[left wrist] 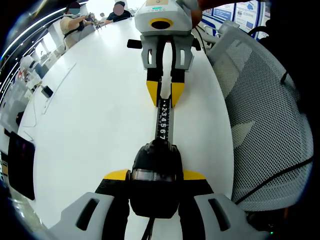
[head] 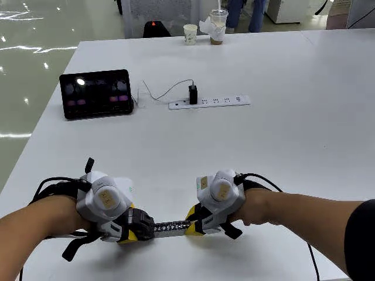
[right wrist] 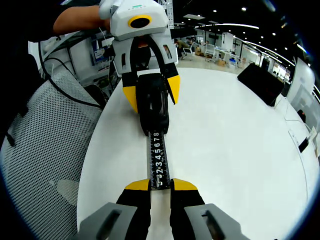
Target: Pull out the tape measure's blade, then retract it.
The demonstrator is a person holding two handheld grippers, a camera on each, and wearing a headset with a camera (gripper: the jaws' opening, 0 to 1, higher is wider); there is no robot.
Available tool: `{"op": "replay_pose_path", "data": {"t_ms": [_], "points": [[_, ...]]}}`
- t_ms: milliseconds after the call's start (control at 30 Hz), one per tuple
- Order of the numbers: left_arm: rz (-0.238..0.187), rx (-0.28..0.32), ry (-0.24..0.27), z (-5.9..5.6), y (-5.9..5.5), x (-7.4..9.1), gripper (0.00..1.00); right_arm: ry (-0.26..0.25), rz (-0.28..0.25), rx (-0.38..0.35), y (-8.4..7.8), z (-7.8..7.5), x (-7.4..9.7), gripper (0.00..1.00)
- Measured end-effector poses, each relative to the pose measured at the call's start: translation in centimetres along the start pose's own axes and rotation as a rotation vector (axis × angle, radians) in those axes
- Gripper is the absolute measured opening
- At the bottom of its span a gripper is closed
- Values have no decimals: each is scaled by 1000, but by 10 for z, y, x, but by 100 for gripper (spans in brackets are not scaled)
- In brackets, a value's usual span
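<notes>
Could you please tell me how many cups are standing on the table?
2: a paper cup at the far edge of the table, and a clear plastic cup just right of it.

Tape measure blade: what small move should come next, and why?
Probably draw the right tongs, pinching the blade tip, farther from the case held in the left tongs: just a short numbered stretch is out.
</notes>
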State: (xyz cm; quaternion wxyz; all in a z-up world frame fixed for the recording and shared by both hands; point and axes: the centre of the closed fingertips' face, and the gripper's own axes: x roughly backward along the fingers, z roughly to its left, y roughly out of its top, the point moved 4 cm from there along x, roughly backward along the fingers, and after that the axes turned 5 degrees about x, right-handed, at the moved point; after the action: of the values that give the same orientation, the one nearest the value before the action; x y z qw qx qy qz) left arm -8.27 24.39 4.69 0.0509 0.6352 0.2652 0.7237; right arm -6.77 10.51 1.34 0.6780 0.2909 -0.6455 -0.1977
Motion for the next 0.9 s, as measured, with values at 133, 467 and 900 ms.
{"op": "replay_pose_path", "data": {"t_ms": [133,467,900], "points": [[0,1,0,0,0,0,32,-1,1,1,-1,0,2,11],[0,2,1,1,0,-1,32,-1,5,5,-5,0,6,10],[0,2,2,0,0,-1,32,-2,14,9,-11,0,12,10]]}}
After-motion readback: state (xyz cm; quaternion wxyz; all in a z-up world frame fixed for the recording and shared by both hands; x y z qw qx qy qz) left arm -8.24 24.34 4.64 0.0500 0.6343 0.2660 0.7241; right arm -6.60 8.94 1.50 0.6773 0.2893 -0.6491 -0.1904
